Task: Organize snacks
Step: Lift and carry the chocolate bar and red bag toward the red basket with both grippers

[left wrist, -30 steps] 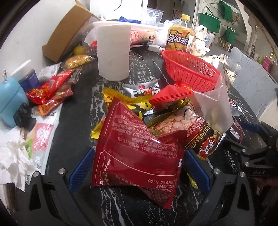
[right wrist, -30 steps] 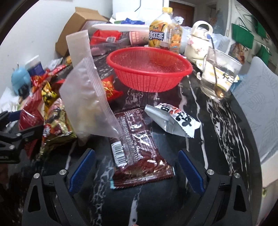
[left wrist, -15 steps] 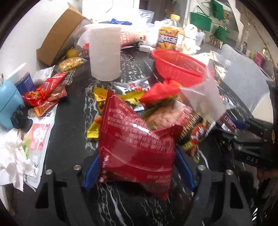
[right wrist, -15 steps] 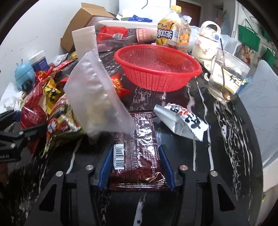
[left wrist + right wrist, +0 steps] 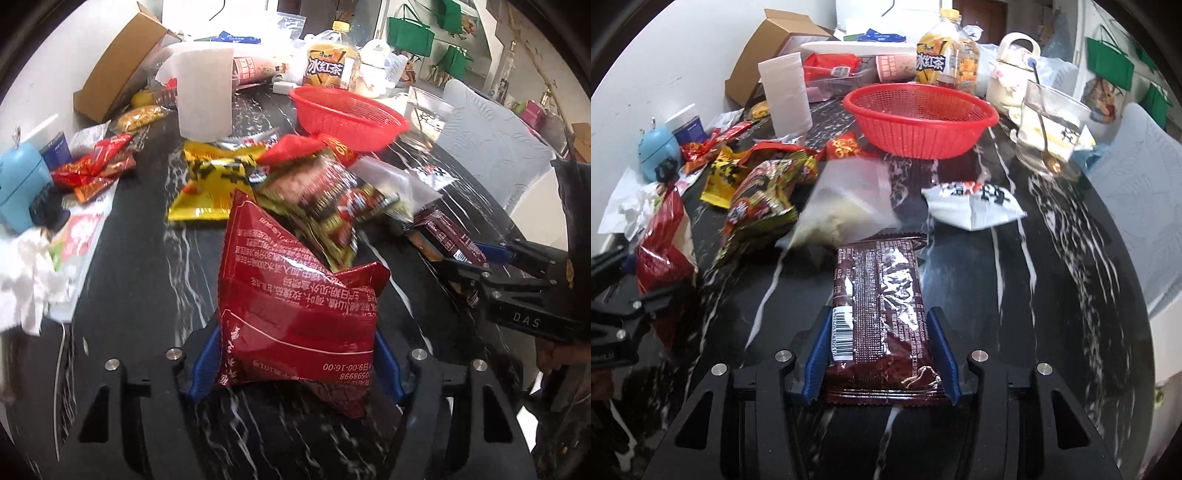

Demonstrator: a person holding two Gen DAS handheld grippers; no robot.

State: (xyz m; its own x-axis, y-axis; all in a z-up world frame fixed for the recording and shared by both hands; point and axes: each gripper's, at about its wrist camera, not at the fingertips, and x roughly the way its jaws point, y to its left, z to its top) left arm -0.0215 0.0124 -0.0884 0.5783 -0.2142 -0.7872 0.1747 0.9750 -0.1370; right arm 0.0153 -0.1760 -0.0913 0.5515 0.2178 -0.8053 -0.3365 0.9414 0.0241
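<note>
The left gripper [image 5: 295,363] clamps its 2 blue pads on a red snack bag [image 5: 299,306] above the black marble table [image 5: 147,266]. The right gripper [image 5: 882,356] clamps a brown snack packet [image 5: 882,317], in front of the red basket [image 5: 919,118].

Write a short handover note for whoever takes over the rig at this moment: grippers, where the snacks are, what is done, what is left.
Left gripper: shut on the big red packet.
Right gripper: shut on the brown packet, which extends forward over the black marble table.
Red basket: stands at the back of the table, nothing visible inside.
Loose on the table: white packet, clear bag, yellow packet, and a pile of mixed packets.
Done: two packets gripped.
Left: probably carrying both to the basket, then gathering the rest.
</note>
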